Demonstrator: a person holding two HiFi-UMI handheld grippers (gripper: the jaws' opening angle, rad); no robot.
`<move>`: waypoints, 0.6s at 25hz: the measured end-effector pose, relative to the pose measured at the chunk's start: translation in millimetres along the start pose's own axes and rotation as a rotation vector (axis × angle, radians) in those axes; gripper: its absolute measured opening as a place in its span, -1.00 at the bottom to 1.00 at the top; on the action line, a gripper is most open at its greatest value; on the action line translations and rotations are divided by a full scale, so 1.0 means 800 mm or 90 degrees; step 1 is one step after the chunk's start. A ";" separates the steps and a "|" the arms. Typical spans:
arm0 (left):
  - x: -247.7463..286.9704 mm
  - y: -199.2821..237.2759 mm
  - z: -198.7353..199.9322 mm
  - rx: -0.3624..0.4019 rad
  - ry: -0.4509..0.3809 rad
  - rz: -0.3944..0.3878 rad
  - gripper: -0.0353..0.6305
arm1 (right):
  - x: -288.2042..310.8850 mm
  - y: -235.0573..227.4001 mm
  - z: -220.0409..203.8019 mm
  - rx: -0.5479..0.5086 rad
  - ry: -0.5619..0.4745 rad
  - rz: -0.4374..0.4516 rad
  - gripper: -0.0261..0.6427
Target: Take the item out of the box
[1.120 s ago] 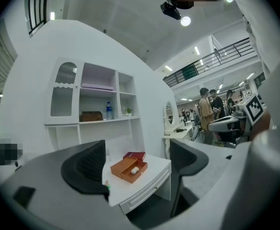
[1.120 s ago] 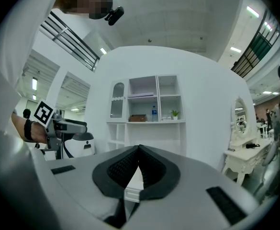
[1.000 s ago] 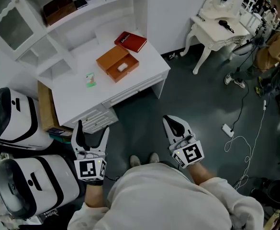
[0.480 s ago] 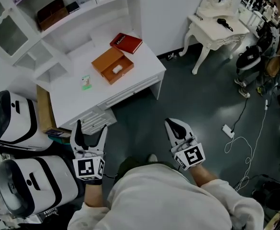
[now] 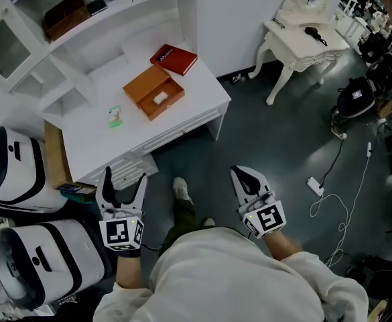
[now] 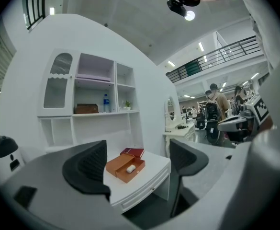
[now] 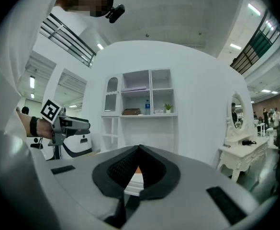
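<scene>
Box (image 5: pixel 154 94) sits open on the white desk (image 5: pixel 102 141), well ahead of me, with a small pale item (image 5: pixel 160 97) inside. My left hand-held gripper (image 5: pixel 124 177) gapes wide and empty; my right hand-held gripper (image 5: pixel 244 174) is closed on nothing. The item looks light and rigid, so I would pinch its long sides.

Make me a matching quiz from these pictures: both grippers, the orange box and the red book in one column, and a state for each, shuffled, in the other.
1. left gripper
2. right gripper
3. orange box
4. red book

a. jaws together, nothing held
b. lid open, white item inside
c. jaws apart, nothing between
d. closed, at the back of the desk

Pairs: 1-c, 2-a, 3-b, 4-d
</scene>
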State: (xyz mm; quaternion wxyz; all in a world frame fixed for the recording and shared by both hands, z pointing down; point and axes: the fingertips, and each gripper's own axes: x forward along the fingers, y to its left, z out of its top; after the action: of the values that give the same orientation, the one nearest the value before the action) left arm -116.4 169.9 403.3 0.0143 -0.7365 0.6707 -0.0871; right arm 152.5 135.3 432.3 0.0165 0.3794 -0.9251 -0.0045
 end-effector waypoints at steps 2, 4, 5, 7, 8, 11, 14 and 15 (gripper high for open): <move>0.020 0.010 -0.007 -0.005 0.002 -0.003 0.35 | 0.016 -0.006 -0.002 -0.003 0.006 -0.004 -0.85; 0.043 0.021 -0.012 -0.010 0.005 -0.007 0.35 | 0.035 -0.015 -0.003 -0.005 0.011 -0.009 -0.85; 0.057 0.027 -0.013 -0.010 0.006 -0.009 0.35 | 0.046 -0.021 -0.003 -0.007 0.013 -0.011 -0.85; 0.086 0.040 -0.017 -0.008 0.009 -0.015 0.35 | 0.074 -0.033 -0.004 -0.011 0.019 -0.016 -0.85; 0.100 0.047 -0.020 -0.007 0.012 -0.019 0.35 | 0.089 -0.038 -0.003 -0.013 0.022 -0.017 -0.85; 0.142 0.069 -0.031 -0.011 0.025 -0.031 0.35 | 0.135 -0.050 0.001 -0.017 0.028 -0.023 -0.85; 0.185 0.087 -0.036 -0.017 0.035 -0.051 0.35 | 0.178 -0.063 0.009 -0.022 0.029 -0.030 -0.85; 0.199 0.092 -0.038 -0.017 0.038 -0.057 0.35 | 0.192 -0.068 0.011 -0.023 0.031 -0.033 -0.85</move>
State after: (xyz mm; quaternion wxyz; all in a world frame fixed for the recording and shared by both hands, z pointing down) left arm -179.5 7.9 440.2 -0.0200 -0.7631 0.6381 -0.1007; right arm 80.8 -11.6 426.5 0.0459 0.4028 -0.9140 -0.0124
